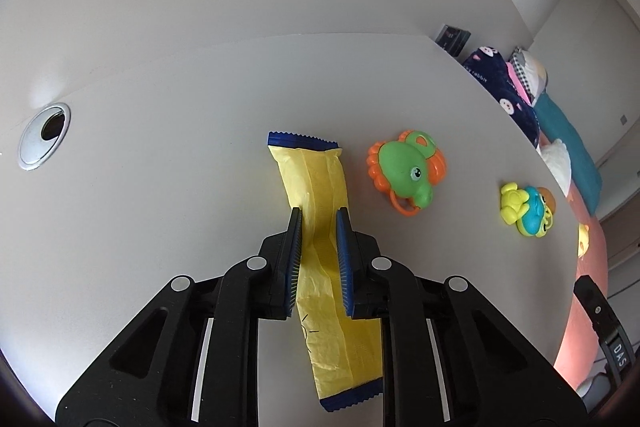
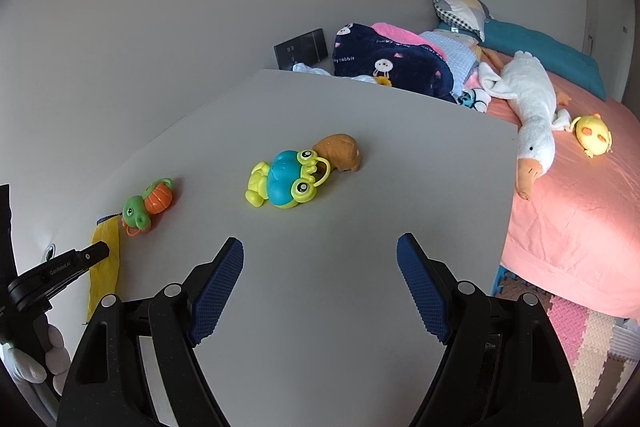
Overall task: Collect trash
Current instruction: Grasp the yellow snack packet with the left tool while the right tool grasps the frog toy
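Note:
A long yellow snack wrapper (image 1: 320, 195) with blue crimped ends lies on the white table (image 1: 160, 187). My left gripper (image 1: 319, 223) has its blue pads on either side of the wrapper's middle, closed onto it. The wrapper also shows in the right wrist view (image 2: 105, 263) at the far left, with the left gripper (image 2: 94, 253) on it. My right gripper (image 2: 320, 247) is wide open and empty above the table's near part.
A green and orange toy (image 1: 404, 173) lies right of the wrapper. A yellow and blue frog toy (image 2: 286, 179) and a brown plush (image 2: 340, 151) sit mid-table. A cable grommet (image 1: 44, 135) is at the left. A bed (image 2: 580, 211) with plush toys stands right of the table.

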Motion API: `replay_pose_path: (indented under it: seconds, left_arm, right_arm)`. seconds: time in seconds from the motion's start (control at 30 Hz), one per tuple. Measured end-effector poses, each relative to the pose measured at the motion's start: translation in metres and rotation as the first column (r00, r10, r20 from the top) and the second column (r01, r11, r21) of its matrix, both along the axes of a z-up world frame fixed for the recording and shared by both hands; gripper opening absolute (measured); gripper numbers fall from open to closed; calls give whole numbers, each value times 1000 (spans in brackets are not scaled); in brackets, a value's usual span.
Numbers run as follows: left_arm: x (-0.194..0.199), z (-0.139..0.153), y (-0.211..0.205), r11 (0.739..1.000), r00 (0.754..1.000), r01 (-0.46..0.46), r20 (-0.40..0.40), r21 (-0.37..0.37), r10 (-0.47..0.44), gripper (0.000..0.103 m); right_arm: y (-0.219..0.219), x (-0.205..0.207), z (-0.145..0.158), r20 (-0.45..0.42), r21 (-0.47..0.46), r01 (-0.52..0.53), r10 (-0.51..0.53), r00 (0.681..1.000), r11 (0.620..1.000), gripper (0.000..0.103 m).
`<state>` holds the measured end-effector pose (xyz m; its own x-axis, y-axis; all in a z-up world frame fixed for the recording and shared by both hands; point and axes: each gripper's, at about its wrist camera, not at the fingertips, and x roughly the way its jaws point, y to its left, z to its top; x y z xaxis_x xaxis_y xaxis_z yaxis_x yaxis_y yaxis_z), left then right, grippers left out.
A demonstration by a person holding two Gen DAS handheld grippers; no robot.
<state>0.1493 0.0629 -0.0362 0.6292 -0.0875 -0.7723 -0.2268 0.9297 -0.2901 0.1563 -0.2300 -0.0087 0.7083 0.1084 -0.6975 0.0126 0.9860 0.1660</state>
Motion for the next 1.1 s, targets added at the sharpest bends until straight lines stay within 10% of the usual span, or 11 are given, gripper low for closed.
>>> replay_pose_path:
  seconds: [0.7,0.97,1.1]
  left_arm:
    - [6,11,6,994,999,-27,50,102,22,14]
    - [6,13,3,993,998,-29,57,115,22,14]
    - [5,15,3,993,998,-26,64,114,19,14]
  right_arm:
    - [4,82,-36,-86,211,93,-76,993,973,79]
    - [4,80,-31,-46,268,27,-16,999,963,37]
    - [7,70,-18,-9,217,5,-3,1000,976,34]
